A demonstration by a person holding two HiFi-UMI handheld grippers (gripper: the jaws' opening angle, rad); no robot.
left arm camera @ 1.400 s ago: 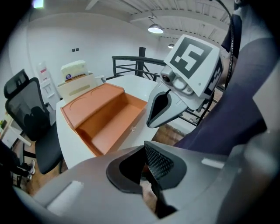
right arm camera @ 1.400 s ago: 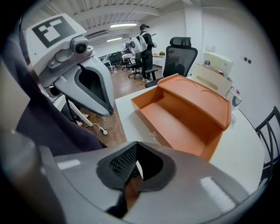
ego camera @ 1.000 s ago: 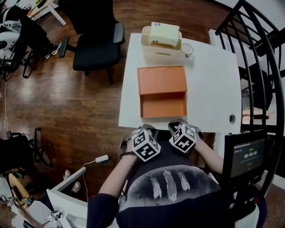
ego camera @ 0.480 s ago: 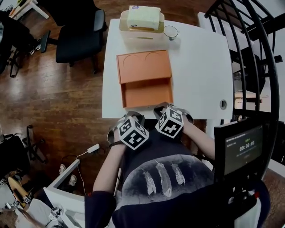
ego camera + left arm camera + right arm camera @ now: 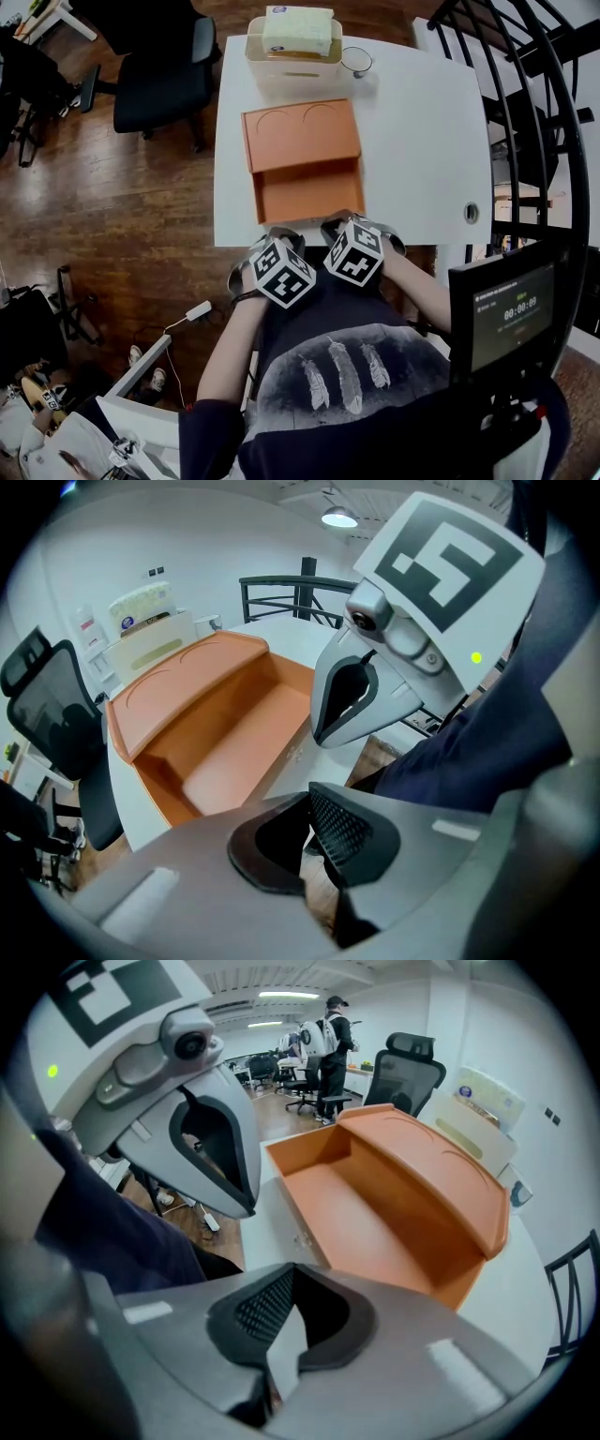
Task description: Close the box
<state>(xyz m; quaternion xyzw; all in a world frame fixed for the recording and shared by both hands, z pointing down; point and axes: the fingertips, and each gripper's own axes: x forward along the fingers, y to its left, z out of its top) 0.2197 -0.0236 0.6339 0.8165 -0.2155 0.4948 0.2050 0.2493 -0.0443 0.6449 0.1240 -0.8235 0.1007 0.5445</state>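
Lying open on the white table [image 5: 422,141], the orange box [image 5: 305,159] has its lid folded back, so closing has not begun. The left gripper [image 5: 309,846] and right gripper [image 5: 281,1330] hover at the table's near edge, jaws pressed together, empty

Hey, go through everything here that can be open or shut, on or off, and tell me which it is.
orange box: open, nothing inside.
lid: folded back, lying flat on the table.
left gripper: jaws together, holding nothing.
right gripper: jaws together, holding nothing.
screen: on, showing a timer.
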